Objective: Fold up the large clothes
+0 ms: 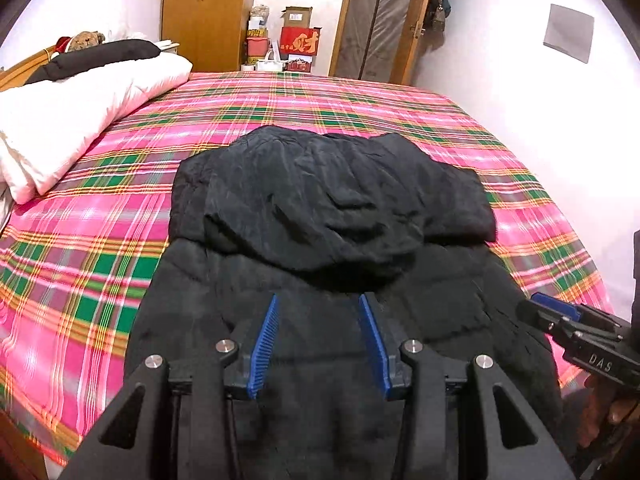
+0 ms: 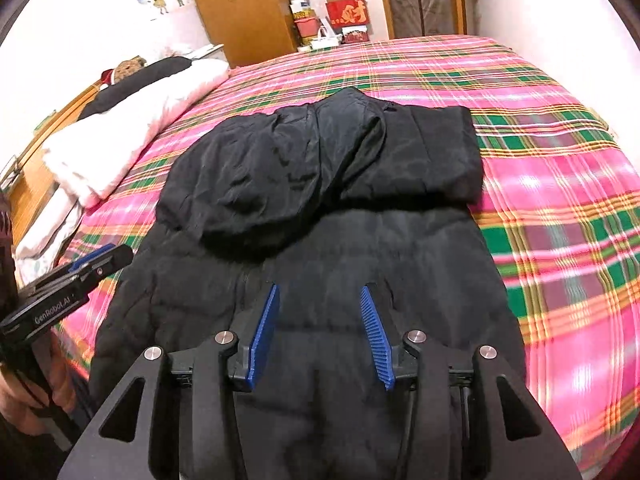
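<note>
Lying on one bed: one black coat.

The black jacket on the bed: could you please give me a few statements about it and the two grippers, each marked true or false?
1. The black jacket lies on a pink plaid bedspread. True.
2. The left gripper clamps the jacket. False: its jaws stand apart with nothing between them.
3. The right gripper is open and empty. True.
4. The jacket's far part is folded over onto its body. True.
5. The white quilt covers the jacket. False: it lies apart, at the bed's left side.
</note>
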